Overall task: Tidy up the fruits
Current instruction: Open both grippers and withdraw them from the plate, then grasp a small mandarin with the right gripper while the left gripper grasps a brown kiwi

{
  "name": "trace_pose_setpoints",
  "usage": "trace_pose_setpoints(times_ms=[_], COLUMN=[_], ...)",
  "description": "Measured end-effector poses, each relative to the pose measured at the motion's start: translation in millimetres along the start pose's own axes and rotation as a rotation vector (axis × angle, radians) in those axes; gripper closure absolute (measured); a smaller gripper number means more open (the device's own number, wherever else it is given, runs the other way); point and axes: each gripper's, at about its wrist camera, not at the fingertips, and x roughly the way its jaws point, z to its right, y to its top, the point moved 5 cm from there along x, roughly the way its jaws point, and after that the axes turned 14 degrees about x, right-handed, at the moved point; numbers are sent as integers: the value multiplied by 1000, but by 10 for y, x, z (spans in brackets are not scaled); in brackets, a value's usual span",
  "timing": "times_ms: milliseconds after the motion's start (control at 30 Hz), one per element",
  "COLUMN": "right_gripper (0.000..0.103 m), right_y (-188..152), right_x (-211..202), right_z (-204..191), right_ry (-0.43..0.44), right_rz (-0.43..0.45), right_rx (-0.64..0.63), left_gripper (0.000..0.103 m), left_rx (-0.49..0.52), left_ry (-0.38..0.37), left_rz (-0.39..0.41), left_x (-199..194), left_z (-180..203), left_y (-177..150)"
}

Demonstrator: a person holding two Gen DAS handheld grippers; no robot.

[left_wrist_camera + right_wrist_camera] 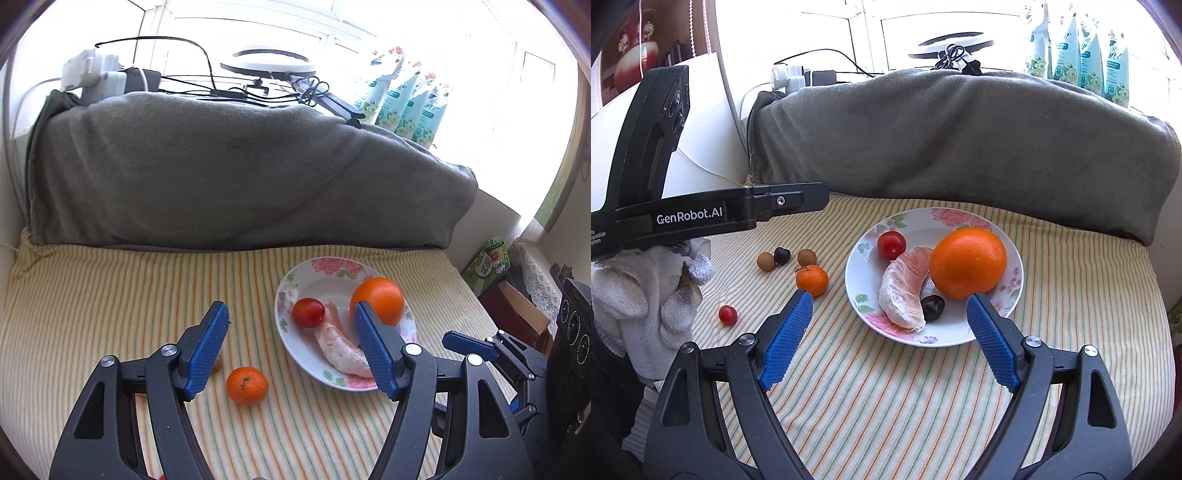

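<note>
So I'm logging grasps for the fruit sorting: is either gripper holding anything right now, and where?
Nothing is held. The left gripper and right gripper both stand open and empty above the striped cloth, close to the plate.

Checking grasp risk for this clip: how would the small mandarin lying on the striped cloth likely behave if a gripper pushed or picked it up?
The small mandarin looks round and somewhat flattened, so a push would probably roll it, though the soft striped cloth may slow it. Its skin looks thin, so a hard pinch could dent it. It probably weighs little.
</note>
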Motion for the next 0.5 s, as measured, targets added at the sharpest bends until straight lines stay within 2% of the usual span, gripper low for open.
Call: trace_pose_setpoints(times_ms=[500], right_gripper=[15], right_y=[-152], right_x=[121], right_z=[-344], right_ry=[87], right_rz=[-59], right_rx=[-39], left_gripper=[33], left_rx=[-119], left_ry=[141], left_rz=[-20], left_x=[-424], left_z=[-834], left_y=[-484])
